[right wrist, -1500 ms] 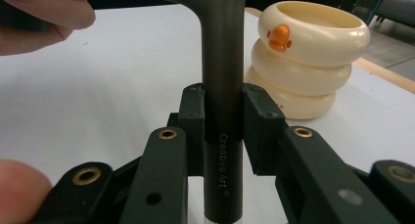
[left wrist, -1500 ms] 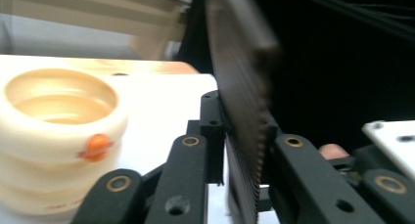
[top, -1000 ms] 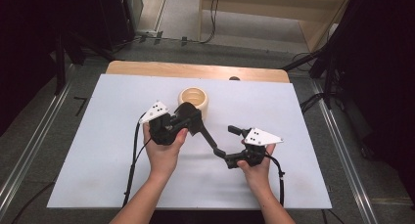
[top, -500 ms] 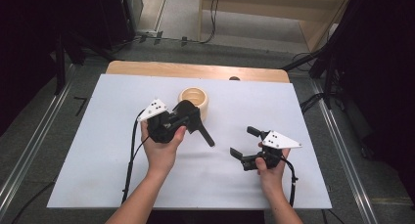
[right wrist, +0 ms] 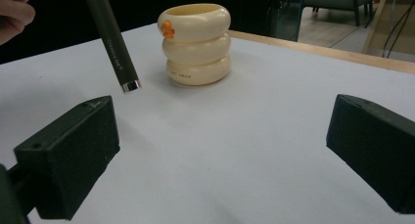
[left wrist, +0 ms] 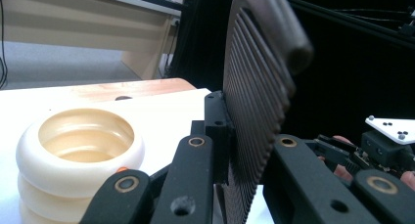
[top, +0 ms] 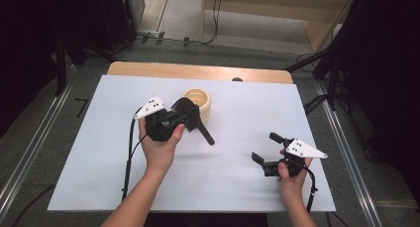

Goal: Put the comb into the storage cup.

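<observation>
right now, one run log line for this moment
left gripper: shut on black brush | right gripper: open, empty | cream cup: upright on white table

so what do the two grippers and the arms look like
Both the left gripper and right gripper are black, with two blocky jaws and round brass-coloured pivot pins. Each carries a pale three-cornered plate with dark dots on top and trails a black cable. The forearms are bare, with no sleeves or gloves.

My tally on the table [top: 99, 187]: 1 cream ribbed cup [top: 199, 102], built as 3 stacked rings with 1 orange mark on its side; 1 black ridged hairbrush [top: 194, 122] with 1 straight handle; 2 handheld grippers, left gripper [top: 171, 123] and right gripper [top: 267, 150], each with 2 black jaws.
</observation>
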`<state>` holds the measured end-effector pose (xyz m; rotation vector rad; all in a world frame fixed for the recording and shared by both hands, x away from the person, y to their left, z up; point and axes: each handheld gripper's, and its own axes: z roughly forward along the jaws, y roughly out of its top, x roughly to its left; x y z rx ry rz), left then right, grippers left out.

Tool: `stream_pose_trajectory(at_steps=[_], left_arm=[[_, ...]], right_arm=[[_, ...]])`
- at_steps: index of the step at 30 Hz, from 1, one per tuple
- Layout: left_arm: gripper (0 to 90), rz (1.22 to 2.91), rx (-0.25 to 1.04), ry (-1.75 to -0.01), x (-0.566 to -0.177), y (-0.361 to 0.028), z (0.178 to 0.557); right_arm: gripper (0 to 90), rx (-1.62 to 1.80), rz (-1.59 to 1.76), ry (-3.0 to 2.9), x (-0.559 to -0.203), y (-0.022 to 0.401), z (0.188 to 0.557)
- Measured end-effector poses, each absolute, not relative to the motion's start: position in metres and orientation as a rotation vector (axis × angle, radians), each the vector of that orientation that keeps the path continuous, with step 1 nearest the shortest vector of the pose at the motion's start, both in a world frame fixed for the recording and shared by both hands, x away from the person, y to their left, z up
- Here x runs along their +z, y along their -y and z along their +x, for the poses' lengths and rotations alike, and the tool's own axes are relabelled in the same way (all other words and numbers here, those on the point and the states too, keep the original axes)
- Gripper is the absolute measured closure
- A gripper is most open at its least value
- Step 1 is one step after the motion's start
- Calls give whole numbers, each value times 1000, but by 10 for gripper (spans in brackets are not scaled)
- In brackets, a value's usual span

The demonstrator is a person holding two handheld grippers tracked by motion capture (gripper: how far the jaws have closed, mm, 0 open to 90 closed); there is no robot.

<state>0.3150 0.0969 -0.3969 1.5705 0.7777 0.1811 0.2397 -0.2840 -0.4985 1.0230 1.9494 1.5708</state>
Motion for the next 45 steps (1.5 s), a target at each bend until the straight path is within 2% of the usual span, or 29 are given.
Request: stream_pose_trajectory(at_steps=[24,45], left_arm=[[846,1557,193,-781,-383,-111,330],[846,1549,221,-772,-362,-111,345]], right_arm=[[0,1512,1089,-1932,-510,321,218],[0,1503,1102,-1918,-513,334,205]])
